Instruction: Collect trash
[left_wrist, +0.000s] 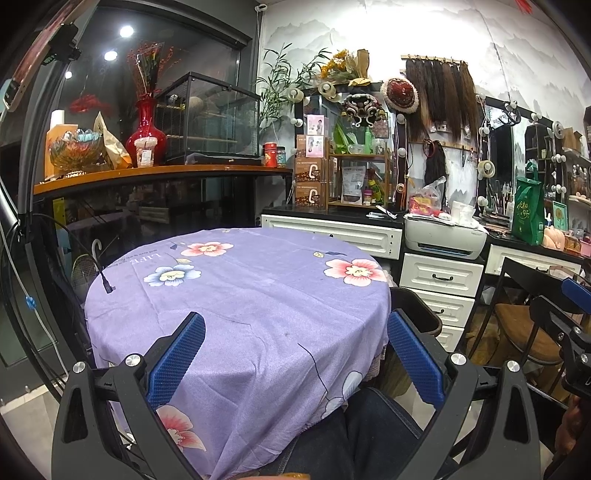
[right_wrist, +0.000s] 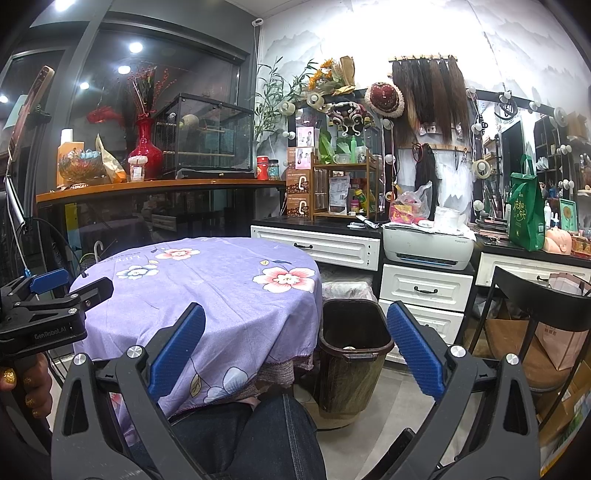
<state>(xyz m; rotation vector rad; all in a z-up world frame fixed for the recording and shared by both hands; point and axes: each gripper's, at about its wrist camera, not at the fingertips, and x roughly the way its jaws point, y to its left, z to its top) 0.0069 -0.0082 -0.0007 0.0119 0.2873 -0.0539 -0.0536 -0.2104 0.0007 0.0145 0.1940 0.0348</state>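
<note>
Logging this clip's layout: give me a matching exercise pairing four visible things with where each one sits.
Things:
1. trash bin
2. red vase
3. printer
4. green bag

Places:
A. on the orange shelf, beside the glass cage
B. on the floor, right of the round table
C. on the dark counter at far right
D. on top of the white drawers

Pairs: 1-B, 2-A, 3-D, 4-C

Both views look forward from low by the seated person's lap. The left one faces the cloth-covered surface (left_wrist: 240, 314) squarely and close; the right one sits further right, taking in the bin (right_wrist: 354, 354). Both share the surface and the dresser (right_wrist: 424, 288) behind.
</note>
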